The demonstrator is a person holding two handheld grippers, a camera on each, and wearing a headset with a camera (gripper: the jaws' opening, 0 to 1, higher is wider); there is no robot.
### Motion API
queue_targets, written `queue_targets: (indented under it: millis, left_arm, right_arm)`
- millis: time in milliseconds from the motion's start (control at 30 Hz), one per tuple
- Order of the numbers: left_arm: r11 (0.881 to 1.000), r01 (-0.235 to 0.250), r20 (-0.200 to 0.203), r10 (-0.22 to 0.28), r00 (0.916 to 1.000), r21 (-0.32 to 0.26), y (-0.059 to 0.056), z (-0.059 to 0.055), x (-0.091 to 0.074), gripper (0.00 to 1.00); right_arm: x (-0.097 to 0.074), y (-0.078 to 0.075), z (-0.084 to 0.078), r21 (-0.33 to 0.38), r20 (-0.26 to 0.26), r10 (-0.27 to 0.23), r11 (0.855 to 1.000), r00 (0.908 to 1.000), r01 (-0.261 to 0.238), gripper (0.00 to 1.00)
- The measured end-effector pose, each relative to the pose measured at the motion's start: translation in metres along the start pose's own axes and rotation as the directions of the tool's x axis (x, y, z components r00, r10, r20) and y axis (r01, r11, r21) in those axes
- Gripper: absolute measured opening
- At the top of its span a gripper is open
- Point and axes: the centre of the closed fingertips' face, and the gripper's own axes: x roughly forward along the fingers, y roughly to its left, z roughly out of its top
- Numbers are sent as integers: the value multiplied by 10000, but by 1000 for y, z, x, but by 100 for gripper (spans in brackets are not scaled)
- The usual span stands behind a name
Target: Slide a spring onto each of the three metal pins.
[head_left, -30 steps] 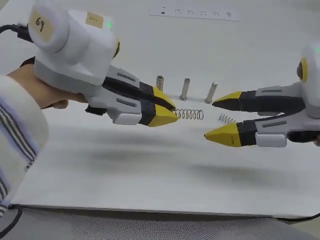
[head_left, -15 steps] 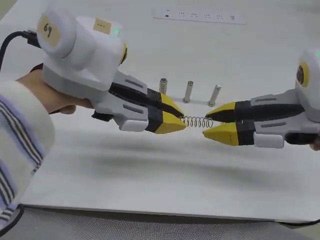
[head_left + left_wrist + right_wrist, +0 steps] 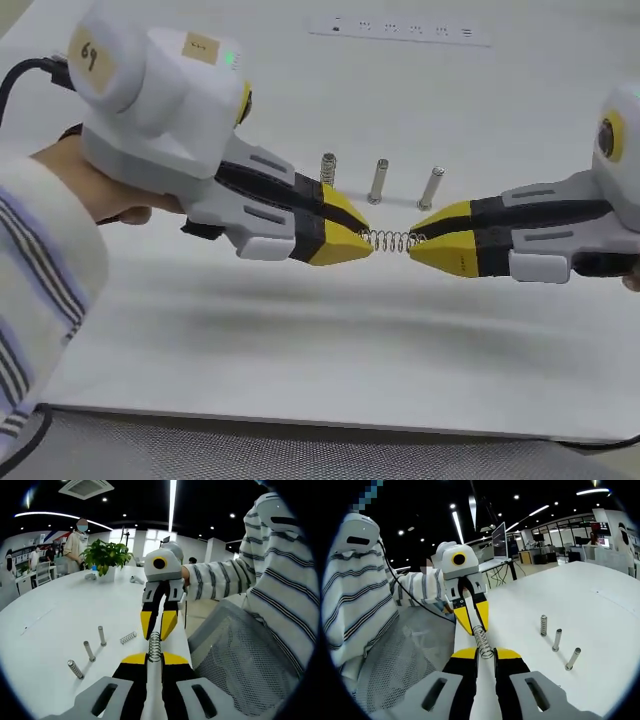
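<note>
Metal spring (image 3: 392,240) is held level, clamped at its ends by left gripper (image 3: 360,241) and right gripper (image 3: 418,243), long axis crosswise to the upright bare pin (image 3: 380,181) just behind.

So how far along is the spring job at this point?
One done: first spring sits on the left pin. In hand: second spring, pinched between left gripper and right gripper. Left: middle pin and right pin bare; third spring lies on the table.

Handwritten "69" on round tan sticker (image 3: 90,58), rear housing of left gripper (image 3: 358,243). Nearby, second sticker (image 3: 203,45): marks too small to read.
</note>
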Motion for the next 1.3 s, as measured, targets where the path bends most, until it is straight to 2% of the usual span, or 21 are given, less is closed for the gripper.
queue_targets:
  millis: [333, 567, 733, 967, 1100, 1167, 1300]
  left_arm:
    - [10000, -1, 56, 1, 10000, -21, -1, -1, 2, 2]
    - [9999, 43, 10, -43, 10000, -95, 0, -3, 4, 2]
    - [9999, 58, -18, -58, 10000, -139, 0, -5, 4, 2]
    - [9998, 11, 11, -11, 10000, -199, 1, -5, 5, 2]
    - [9999, 17, -44, -18, 10000, -155, 2, -7, 6, 2]
    - [9999, 31, -118, -33, 9999, -145, 2, -10, 8, 3]
    - [9999, 34, -47, -35, 10000, -159, 0, -10, 8, 3]
  right_arm:
    - [-1, 0, -1, -377, -283, 61, 9993, 9996, -71, 9]
    - [0, 2, -3, -827, -870, 47, 9965, 9962, -120, 9]
    - [1, 3, -4, -895, -1283, -68, 9960, 9917, -48, 8]
    - [-1, 4, 0, -1112, -1533, -254, 9938, 9879, 83, 8]
    - [-2, 3, -2, -1460, -2135, -457, 9892, 9759, 144, 8]
    - [-1, 3, 0, -1628, -2214, -455, 9866, 9741, 91, 8]
    - [-3, 4, 2, -1934, -2581, -550, 9811, 9646, 42, 8]
